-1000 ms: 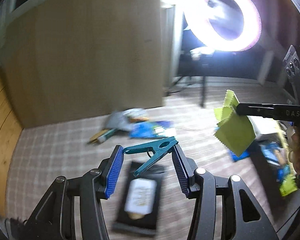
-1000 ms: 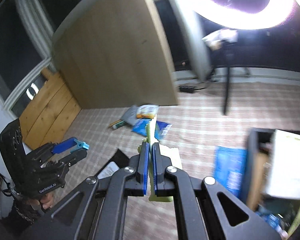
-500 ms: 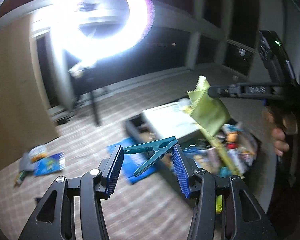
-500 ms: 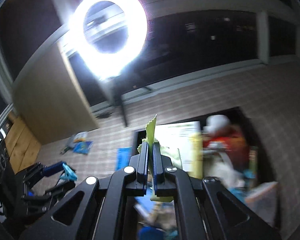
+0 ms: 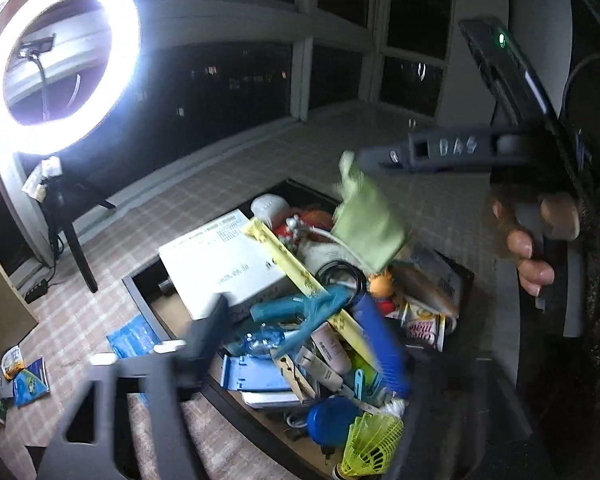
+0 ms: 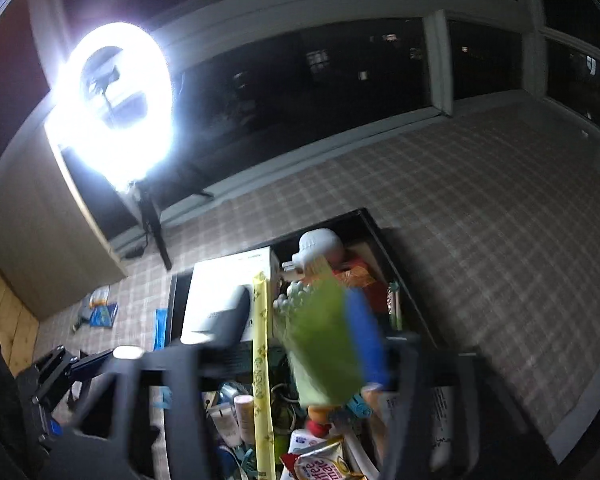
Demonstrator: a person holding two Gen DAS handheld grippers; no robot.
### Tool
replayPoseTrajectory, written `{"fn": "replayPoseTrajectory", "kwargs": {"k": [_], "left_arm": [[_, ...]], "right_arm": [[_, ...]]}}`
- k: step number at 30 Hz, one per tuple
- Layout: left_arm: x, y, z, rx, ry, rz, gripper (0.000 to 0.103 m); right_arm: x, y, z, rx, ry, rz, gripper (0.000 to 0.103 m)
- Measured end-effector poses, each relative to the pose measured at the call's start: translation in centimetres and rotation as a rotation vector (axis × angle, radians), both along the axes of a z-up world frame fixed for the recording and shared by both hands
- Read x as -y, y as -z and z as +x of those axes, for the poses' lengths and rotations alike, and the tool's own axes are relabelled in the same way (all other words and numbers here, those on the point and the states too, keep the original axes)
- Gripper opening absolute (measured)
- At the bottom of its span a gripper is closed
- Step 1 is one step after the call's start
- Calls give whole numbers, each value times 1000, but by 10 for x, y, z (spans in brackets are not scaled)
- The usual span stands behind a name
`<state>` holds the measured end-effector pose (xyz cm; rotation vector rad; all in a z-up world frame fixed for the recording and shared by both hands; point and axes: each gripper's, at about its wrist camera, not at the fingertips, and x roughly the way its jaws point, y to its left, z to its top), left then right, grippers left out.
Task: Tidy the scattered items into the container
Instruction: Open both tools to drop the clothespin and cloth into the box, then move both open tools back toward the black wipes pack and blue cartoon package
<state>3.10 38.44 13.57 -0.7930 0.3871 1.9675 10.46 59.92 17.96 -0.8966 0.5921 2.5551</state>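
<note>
In the left wrist view, the left tongs [image 5: 296,340] are seen spread wide above the black container [image 5: 140,300], with the teal clothespin [image 5: 300,312] blurred between the pads over the clutter inside. In the right wrist view, the right tongs [image 6: 300,336] are likewise parted, and the green cloth [image 6: 324,344] is seen against the blue pad, directly above the container.

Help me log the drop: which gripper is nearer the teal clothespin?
Left. The teal clothespin lies between the spread fingers of the left gripper, above the container. The right gripper is higher and to its right, beside the green cloth.
</note>
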Motion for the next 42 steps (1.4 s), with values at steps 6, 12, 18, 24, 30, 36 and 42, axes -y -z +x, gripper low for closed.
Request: {"fn": "replayPoseTrajectory", "kwargs": {"k": [6, 12, 18, 24, 30, 36, 42], "left_arm": [[14, 5, -3, -12, -47, -8, 77], [47, 12, -14, 5, -126, -14, 76], [110, 26, -34, 31, -276, -38, 76], [204, 47, -53, 53, -496, -97, 76], [291, 68, -71, 81, -707, -155, 76], [324, 84, -77, 110, -761, -200, 78], [316, 100, -83, 130, -698, -261, 78]], "right_arm": [[2, -2, -2, -18, -10, -2, 58], [24, 2, -17, -9, -80, -9, 58], [61, 7, -45, 2, -193, -23, 58], [118, 15, -87, 34, -375, -10, 58], [185, 30, -133, 97, -581, 39, 61], [245, 43, -179, 140, -798, 102, 69], [305, 63, -236, 224, -1070, 261, 71]]}}
